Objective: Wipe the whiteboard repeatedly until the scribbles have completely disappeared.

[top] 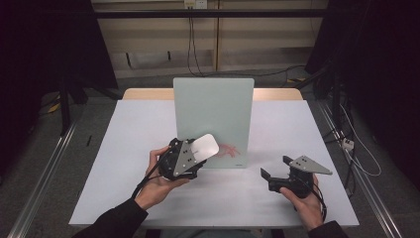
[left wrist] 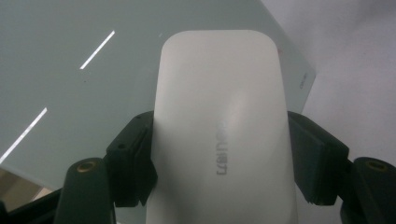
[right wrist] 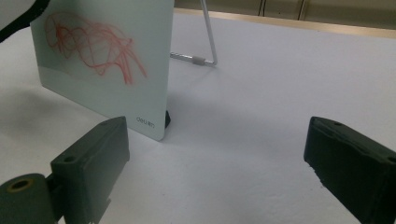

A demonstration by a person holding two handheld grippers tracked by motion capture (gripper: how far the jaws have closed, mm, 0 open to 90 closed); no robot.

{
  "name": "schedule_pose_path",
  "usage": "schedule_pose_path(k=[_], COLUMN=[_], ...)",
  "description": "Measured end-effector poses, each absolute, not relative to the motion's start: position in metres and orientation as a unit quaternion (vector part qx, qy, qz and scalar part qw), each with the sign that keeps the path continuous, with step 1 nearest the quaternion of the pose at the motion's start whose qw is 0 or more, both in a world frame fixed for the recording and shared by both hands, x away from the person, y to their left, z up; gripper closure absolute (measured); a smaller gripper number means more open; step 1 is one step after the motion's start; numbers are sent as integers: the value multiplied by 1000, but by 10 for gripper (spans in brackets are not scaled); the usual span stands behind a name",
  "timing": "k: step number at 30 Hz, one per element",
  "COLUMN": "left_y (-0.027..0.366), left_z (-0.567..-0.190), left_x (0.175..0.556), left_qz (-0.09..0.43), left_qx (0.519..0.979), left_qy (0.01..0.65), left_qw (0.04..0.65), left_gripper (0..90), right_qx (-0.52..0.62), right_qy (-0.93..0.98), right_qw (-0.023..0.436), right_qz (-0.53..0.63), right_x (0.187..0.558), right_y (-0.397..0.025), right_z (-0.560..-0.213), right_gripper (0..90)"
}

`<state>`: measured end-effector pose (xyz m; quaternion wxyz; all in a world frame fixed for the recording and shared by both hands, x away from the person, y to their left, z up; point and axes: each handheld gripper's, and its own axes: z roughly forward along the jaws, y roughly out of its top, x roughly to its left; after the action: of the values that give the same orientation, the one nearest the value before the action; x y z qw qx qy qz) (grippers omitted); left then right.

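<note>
Left gripper (top: 197,154): jaws clamped on the sides of a white rounded plastic eraser block (left wrist: 224,130), held up right at the board face.
Board: pale frosted-glass drawing board (top: 213,104) standing on a wire kickstand (right wrist: 208,39), red scribble (right wrist: 93,42) low on its front.
Right gripper (right wrist: 219,168): jaws wide, holding nothing, parked near the board's corner.
Risk: honestly, push too hard wiping and the board probably slides or tips back, since nothing's bracing it.
Also: the eraser might twist in that side grip.

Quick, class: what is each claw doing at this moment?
Left claw: shut on the white eraser, held in front of the glass board.
Right claw: open, holding nothing, low over the table.
</note>
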<state>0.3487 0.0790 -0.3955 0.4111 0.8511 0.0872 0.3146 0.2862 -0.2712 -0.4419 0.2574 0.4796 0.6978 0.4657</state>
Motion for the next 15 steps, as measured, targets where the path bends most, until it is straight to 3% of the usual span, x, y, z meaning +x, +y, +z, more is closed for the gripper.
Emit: schedule_pose_path(k=[15], left_y=[70], left_z=[-409], left_x=[359], left_qz=[346], left_qx=[857], left_qy=[54], left_qw=[378], left_gripper=[312], right_qx=[481], right_qy=[696], right_qw=[257], right_qz=[467], right_x=[286], right_y=[-272], right_z=[-442], right_gripper=[69])
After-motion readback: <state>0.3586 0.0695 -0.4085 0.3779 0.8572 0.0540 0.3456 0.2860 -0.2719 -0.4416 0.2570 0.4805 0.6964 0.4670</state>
